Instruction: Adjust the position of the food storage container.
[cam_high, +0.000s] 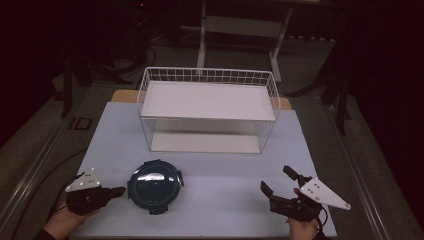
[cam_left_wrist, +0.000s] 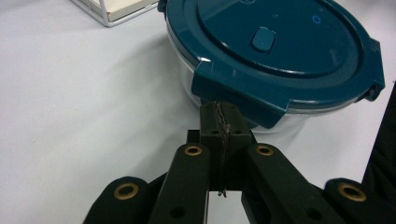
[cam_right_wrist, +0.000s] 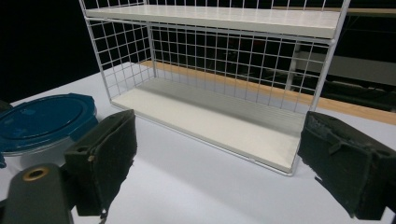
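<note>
A round clear container with a dark teal clip-on lid (cam_high: 154, 185) (cam_left_wrist: 280, 51) (cam_right_wrist: 42, 121) stands on the white table, front left of centre. My left gripper (cam_high: 119, 191) (cam_left_wrist: 223, 116) lies low at the container's left side. It is shut, pads pressed together with nothing between them, and its tip sits just under one of the lid's latch flaps (cam_left_wrist: 238, 95). My right gripper (cam_high: 276, 178) (cam_right_wrist: 219, 163) rests at the front right, open wide and holding nothing, facing the rack.
A white wire rack (cam_high: 207, 107) (cam_right_wrist: 224, 70) with a top shelf and a bottom board stands at the middle back of the table (cam_high: 225, 170). Bare tabletop lies between the rack and both grippers. The surrounding room is dark.
</note>
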